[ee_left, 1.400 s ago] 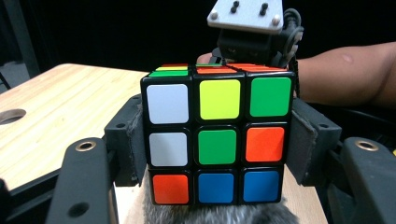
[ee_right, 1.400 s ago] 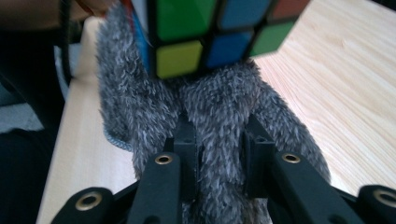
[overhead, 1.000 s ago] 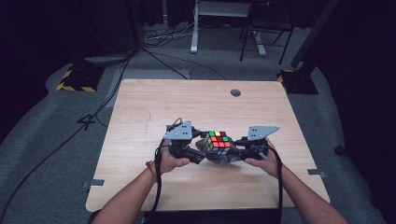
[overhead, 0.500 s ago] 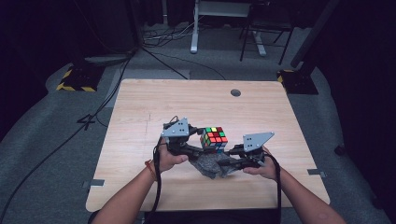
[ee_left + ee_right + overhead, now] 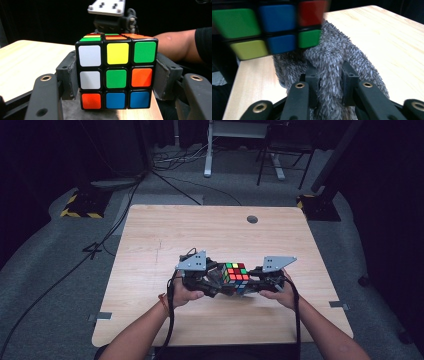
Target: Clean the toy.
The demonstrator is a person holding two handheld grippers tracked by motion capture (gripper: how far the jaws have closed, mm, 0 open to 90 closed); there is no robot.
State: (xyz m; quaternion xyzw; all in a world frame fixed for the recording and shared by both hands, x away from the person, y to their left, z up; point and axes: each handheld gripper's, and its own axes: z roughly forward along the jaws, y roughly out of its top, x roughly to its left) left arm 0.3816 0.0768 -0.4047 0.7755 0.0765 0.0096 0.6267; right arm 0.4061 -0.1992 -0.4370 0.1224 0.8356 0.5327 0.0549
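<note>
Compared with the earlier high views, the right gripper (image 5: pixel 252 287) had come back up beside the cube after dipping toward the person, while the left gripper (image 5: pixel 212 281) had barely shifted.

Nearest the person, both hands gripped the tools at the near half of the pale wooden table (image 5: pixel 150 235). Just beyond them, the multicoloured plastic puzzle cube (image 5: pixel 116 75) sat clamped between the left gripper's grey padded fingers (image 5: pixel 71 77), one pad against each side face; it was held just above the tabletop, near the middle of its near half. Directly beneath the cube lay the shaggy grey cloth (image 5: pixel 332 67), pinched in a fold by the right gripper's black fingers (image 5: pixel 312 85), which had closed tightly on it. Farther off, beyond the cube, a small round grommet (image 5: pixel 252 219) was set into the table's far edge.

The step in hand appeared to be wiping the cube with the cloth. It would go best with the left grip kept square and firm, so that no layer twisted, and with the cloth drawn flat across one face at a time.
</note>
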